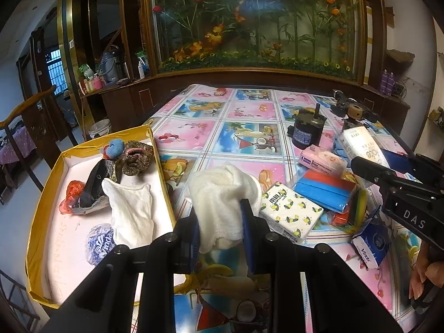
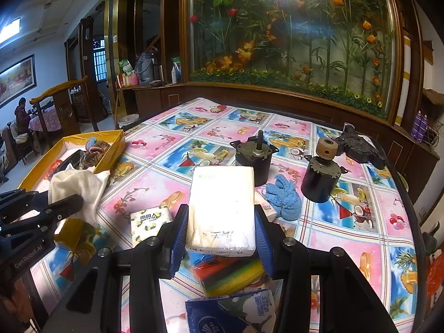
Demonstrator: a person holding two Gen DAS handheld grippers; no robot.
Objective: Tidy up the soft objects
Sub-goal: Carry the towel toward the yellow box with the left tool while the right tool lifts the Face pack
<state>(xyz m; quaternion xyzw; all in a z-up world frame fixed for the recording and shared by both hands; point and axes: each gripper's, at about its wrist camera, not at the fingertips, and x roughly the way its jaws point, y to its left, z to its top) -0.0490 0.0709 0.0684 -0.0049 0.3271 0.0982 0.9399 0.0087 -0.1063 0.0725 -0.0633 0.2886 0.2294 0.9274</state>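
Left gripper (image 1: pixel 222 222) clamps white cloth (image 1: pixel 222 191); right gripper (image 2: pixel 220 231) clamps tissue pack (image 2: pixel 222 208). Risk: trailing cloth snags the yellow box (image 1: pixel 163 183) wall left of it.

Glass-fronted flower display (image 2: pixel 291 33) in a dark wooden cabinet (image 2: pixel 277 97) behind the worktop (image 2: pixel 172 138); framed painting (image 2: pixel 16 79) on the white wall, barred window (image 2: pixel 100 62), ceiling light (image 2: pixel 11 29).
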